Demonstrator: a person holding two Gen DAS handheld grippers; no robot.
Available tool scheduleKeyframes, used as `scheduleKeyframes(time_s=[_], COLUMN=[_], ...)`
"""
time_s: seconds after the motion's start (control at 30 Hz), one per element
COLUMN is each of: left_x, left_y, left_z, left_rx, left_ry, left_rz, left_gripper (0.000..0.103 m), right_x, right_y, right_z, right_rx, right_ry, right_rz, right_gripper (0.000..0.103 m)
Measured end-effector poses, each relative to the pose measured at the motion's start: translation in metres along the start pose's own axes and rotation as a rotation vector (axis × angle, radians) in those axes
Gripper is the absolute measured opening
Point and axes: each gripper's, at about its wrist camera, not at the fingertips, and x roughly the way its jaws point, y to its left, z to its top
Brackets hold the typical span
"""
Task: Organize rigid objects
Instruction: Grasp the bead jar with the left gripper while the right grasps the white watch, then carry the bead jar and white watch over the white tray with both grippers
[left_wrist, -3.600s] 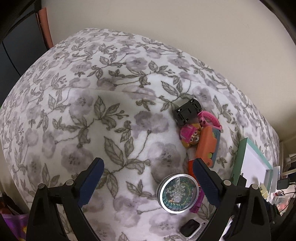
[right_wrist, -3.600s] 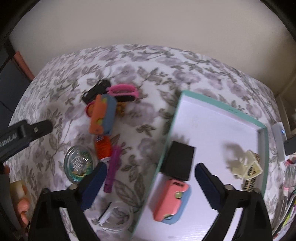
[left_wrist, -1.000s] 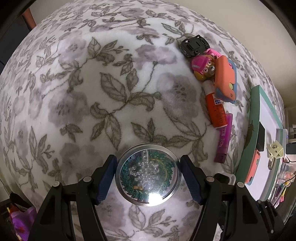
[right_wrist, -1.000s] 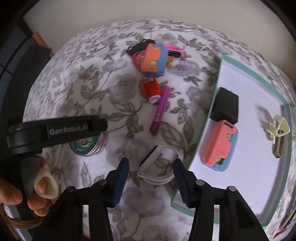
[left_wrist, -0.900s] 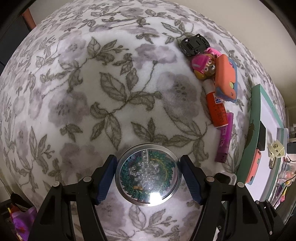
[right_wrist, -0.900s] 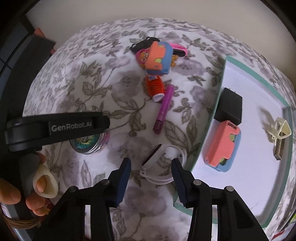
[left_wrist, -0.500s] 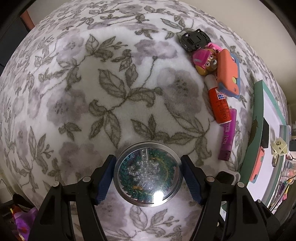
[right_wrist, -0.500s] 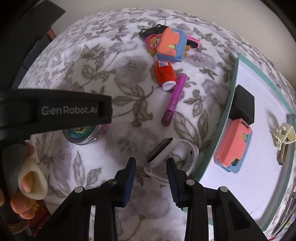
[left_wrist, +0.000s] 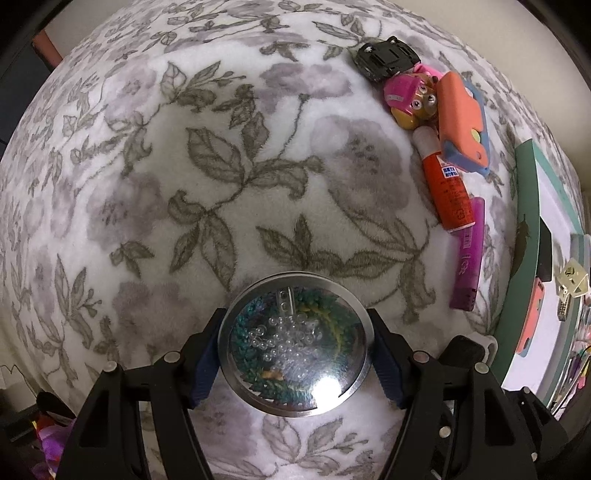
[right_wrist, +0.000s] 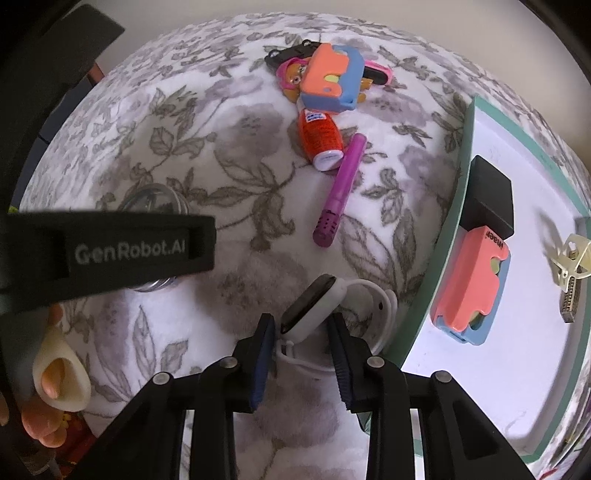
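A round metal tin (left_wrist: 293, 347) with a clear lid over beads lies on the floral blanket (left_wrist: 221, 166). My left gripper (left_wrist: 293, 318) points straight down over it, jaws on either side of the tin, pads close beside its wall with no squeeze to be seen. A white smartwatch (right_wrist: 314, 302) lies near the teal tray (right_wrist: 452, 221). My right gripper (right_wrist: 301, 319) straddles the watch body. Its jaws are closing, and a thin gap still shows on the left side.
The tray holds a black box (right_wrist: 487, 199), a pink-and-blue case (right_wrist: 469, 280) and a cream clip (right_wrist: 570, 258). Farther back lie a purple pen (right_wrist: 340, 188), an orange glue stick (right_wrist: 319, 136), an orange-and-blue case (right_wrist: 328, 81) and small toys. A hand (right_wrist: 55, 380) holds the left tool.
Both grippers have sunk toward the blanket. The tin looks larger between the left jaws, whose width is unchanged. The right jaws have narrowed around the watch.
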Motion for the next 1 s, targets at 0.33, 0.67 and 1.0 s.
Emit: scheduleKeyframes(time_s=[0.33,0.67,1.0], left_x=[-0.004,-0.022,-0.076], left_y=[0.000,0.018,0.025], left_z=[0.000,0.009,0.017], left_rx=[-0.008,-0.056,-0.064], left_ry=[-0.006,-0.047,-0.203], left_rz=[-0.003,-0.064,-0.096], left_gripper=[0.073,0.073,0.073], right_x=[0.001,-0.011,-0.061], right_y=[0.001,-0.006,-0.014], right_z=[0.001,0.003,0.017], right_rx=[0.018,0.090,0.117], right_ry=[-0.029,-0.053,-0.194], right_rz=[-0.014,0.025,0.053], right_gripper=[0.028,0.020,0.020])
